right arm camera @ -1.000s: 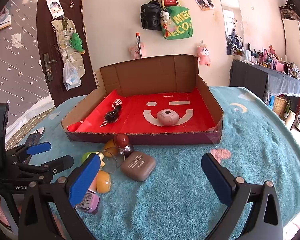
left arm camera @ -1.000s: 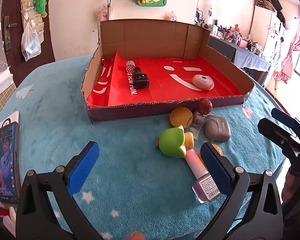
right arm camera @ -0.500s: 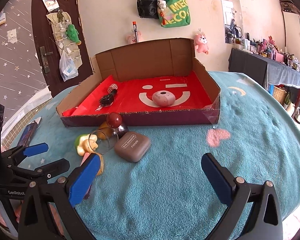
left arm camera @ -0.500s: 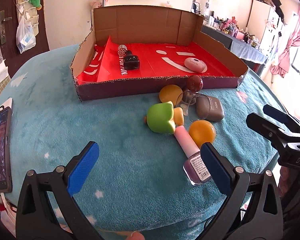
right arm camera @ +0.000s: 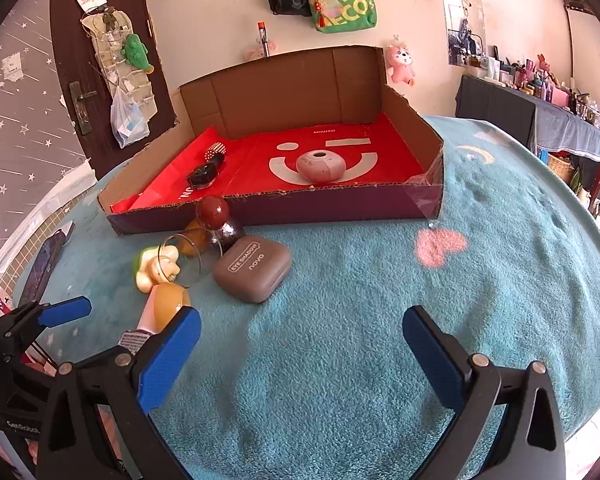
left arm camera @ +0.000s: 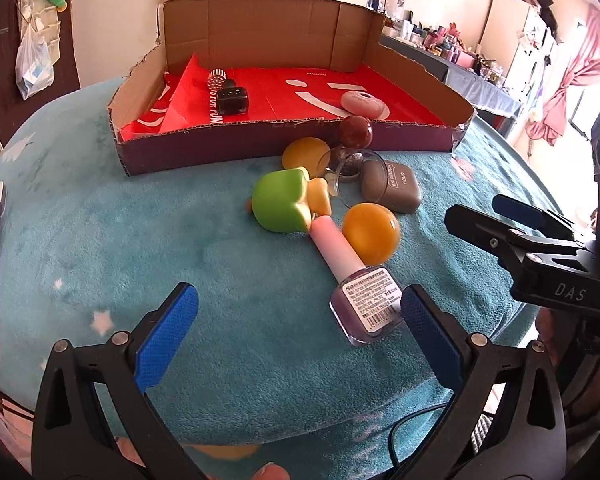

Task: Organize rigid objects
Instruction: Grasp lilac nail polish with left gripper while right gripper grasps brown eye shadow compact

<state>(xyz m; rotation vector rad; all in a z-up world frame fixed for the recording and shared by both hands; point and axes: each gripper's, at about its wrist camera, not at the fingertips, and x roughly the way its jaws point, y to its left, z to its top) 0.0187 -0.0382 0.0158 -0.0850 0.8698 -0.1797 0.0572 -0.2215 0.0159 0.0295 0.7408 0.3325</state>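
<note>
Rigid small objects lie clustered on a teal fleece table cover (left arm camera: 140,248), just before the shallow cardboard tray with red lining (left arm camera: 260,144) meant to receive them. Nearest is a pink-capped purple nail polish bottle (left arm camera: 356,280). Left gripper (left arm camera: 300,336) and right gripper (right arm camera: 300,344) hover wide open, empty.

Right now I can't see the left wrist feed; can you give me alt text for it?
The open left gripper hovers empty over a teal blanket, its right finger beside a lying nail polish bottle. Beyond sit a green toy, orange balls and a cardboard tray.
</note>
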